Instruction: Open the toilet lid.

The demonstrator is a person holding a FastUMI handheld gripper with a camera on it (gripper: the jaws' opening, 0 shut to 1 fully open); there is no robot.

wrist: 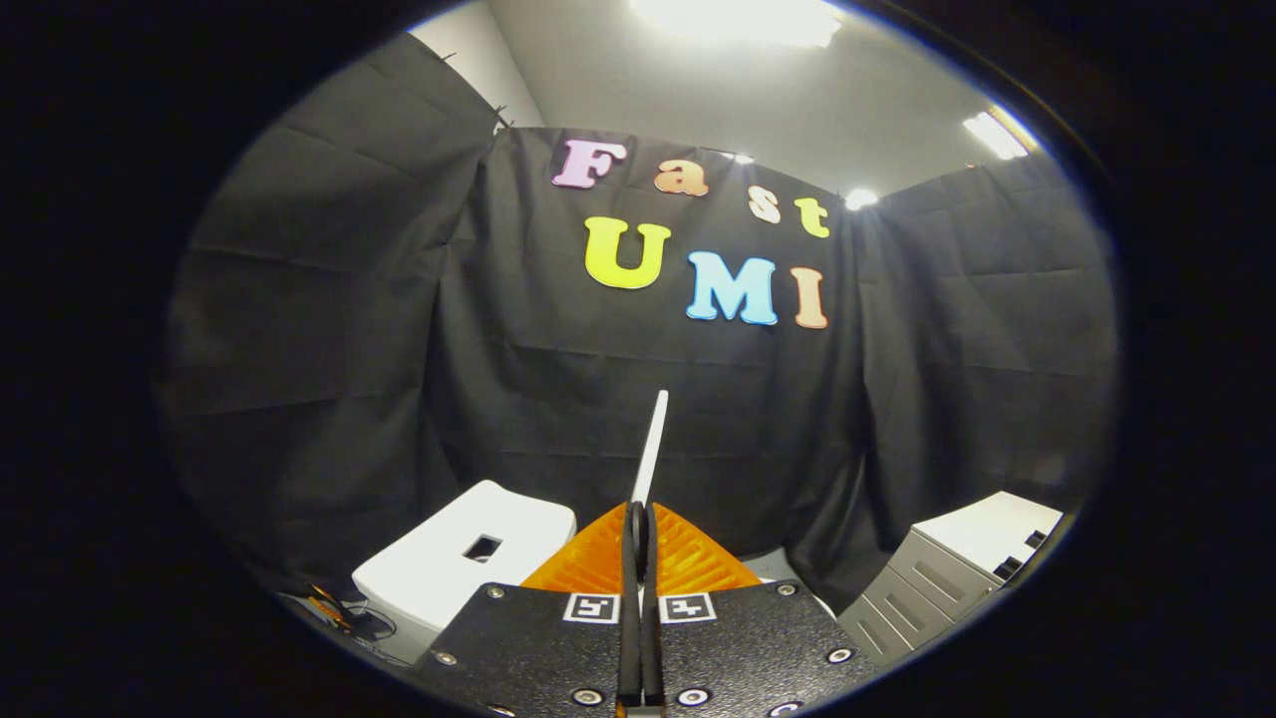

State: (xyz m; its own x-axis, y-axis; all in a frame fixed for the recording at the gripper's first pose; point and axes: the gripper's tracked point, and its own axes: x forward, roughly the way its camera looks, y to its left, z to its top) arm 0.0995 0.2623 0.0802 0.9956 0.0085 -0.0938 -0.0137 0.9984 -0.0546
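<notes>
Gripper view: the tongs (638,527) are pinched tight on the toilet lid (653,439), its thin white edge rising upright just ahead of them. Looks rigid, light, slick plastic; gripping that free rim seems right. Tank (449,563) sits alongside.

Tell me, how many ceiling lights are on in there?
3: a wide ceiling light overhead, a strip light and a small spot above the cloth wall. The gripper pinches the lid. Others may be hidden.

The toilet lid (653,439) stands edge-on, rising from between the closed fingers of the gripper (638,524). Left of the lid sits the tank (449,568); right of it, well apart, 1 drawer cabinet (957,578).
</notes>
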